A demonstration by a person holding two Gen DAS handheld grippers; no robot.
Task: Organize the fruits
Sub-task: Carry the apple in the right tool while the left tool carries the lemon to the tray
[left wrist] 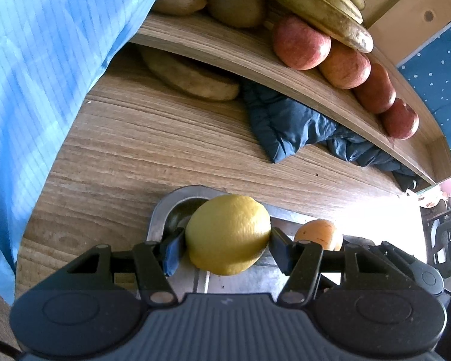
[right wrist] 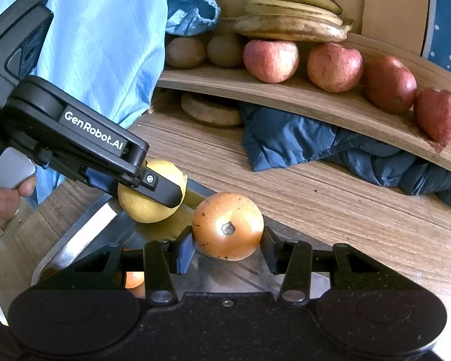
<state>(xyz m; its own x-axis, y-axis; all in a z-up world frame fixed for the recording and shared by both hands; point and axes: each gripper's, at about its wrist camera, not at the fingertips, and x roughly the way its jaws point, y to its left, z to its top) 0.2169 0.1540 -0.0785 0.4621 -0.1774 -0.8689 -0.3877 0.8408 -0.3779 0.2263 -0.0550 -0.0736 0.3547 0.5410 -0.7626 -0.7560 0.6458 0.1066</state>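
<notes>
My left gripper (left wrist: 228,242) is shut on a yellow lemon (left wrist: 228,234) and holds it over a metal tray (left wrist: 165,210) on the wooden table. My right gripper (right wrist: 228,248) is shut on an orange (right wrist: 228,225), stem end facing the camera, above the same tray (right wrist: 84,228). The left gripper with the lemon (right wrist: 144,207) shows to the left in the right wrist view. The orange (left wrist: 318,234) shows to the right in the left wrist view. A wooden shelf (right wrist: 315,102) behind holds several red apples (right wrist: 333,67), bananas (right wrist: 291,15) and kiwis (right wrist: 185,52).
A dark blue padded cloth (right wrist: 300,141) lies under the shelf on the table (right wrist: 330,210). A flat brown object (right wrist: 210,109) lies beside it. A person's light blue sleeve (left wrist: 45,75) fills the left. Another orange fruit (right wrist: 133,279) lies in the tray under my right gripper.
</notes>
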